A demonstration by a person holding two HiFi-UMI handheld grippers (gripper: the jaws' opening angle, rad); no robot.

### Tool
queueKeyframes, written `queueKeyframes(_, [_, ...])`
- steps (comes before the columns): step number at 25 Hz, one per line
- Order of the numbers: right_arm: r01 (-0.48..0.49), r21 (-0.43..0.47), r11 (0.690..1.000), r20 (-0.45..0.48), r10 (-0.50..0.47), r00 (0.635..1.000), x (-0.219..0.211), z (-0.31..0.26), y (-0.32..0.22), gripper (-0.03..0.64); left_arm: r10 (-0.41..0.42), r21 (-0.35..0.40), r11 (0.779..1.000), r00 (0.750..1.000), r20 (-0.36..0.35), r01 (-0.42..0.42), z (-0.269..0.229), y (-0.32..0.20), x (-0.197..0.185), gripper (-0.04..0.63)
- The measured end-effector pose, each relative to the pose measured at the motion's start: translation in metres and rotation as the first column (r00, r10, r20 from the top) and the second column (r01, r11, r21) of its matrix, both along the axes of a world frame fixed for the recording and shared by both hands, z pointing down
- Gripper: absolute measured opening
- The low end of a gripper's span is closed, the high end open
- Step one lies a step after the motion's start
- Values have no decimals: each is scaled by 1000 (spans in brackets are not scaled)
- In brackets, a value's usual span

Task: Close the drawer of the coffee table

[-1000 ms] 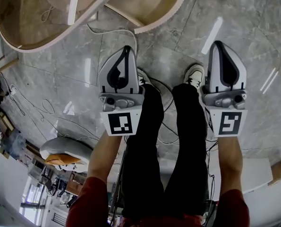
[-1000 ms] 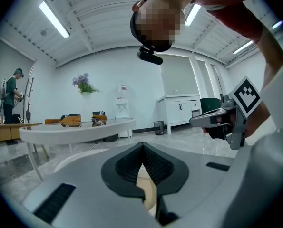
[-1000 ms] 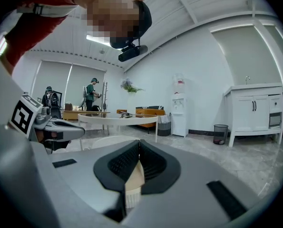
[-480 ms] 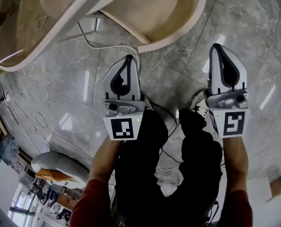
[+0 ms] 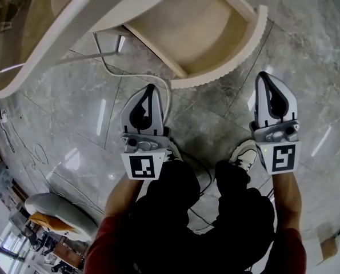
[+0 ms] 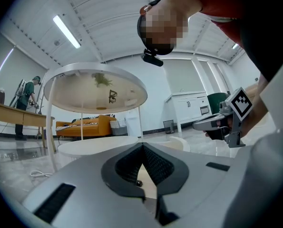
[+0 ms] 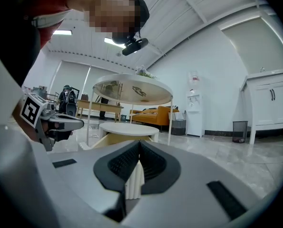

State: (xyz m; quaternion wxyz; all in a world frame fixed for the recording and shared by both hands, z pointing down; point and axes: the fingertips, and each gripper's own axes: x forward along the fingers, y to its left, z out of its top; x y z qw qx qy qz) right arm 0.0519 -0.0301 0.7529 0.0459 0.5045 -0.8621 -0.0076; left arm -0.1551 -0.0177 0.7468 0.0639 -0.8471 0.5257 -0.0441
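Under me, the grey marble floor (image 5: 61,96) fills most of the head view. Across the top of that view stands the coffee table (image 5: 72,36), its pale curved rim sweeping from the left edge up to the top. Its drawer (image 5: 198,33) is pulled out toward me, open, its beige inside bare, and its ribbed white front (image 5: 227,73) curves just ahead of my 2 grippers. My legs in black trousers (image 5: 175,204) take up the lower middle, with 1 pale shoe (image 5: 245,154) showing by my right hand.

My left gripper (image 5: 150,89) points level at the drawer's near corner, close to it, with floor showing between them. Its jaws are together at the tips, with nothing between the pads. My right gripper (image 5: 265,77) is held beside it, well apart from the left, also level. Its jaws are together too, and empty, and the ribbed front shows through the gap behind the tips in the right gripper view. A white cable (image 5: 108,61) lies on the floor under the table and curls in behind my left gripper.
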Motion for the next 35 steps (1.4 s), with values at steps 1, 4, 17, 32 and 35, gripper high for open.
queueKeyframes(1, [1, 7, 1000, 12, -1, 1000, 2, 3, 0, 22, -5, -1, 1000, 1000, -10, 5, 4, -2, 0, 12])
queueKeyframes(4, [-22, 13, 1000, 9, 22, 1000, 8, 15, -3, 23, -21, 3, 1000, 1000, -14, 21, 16, -8, 1, 12])
queueKeyframes(17, [-23, 39, 999, 59, 21, 998, 6, 33, -7, 23, -151, -27, 988, 987, -45, 150, 36, -13, -25, 12])
queueKeyframes(32, [31, -26, 999, -1, -31, 1000, -1, 65, -1, 28, -100, -41, 994, 995, -23, 99, 41, -2, -6, 12])
queueKeyframes(35, [61, -34, 998, -13, -62, 998, -5, 70, 0, 57, -94, -35, 995, 995, -25, 93, 39, -1, -4, 12])
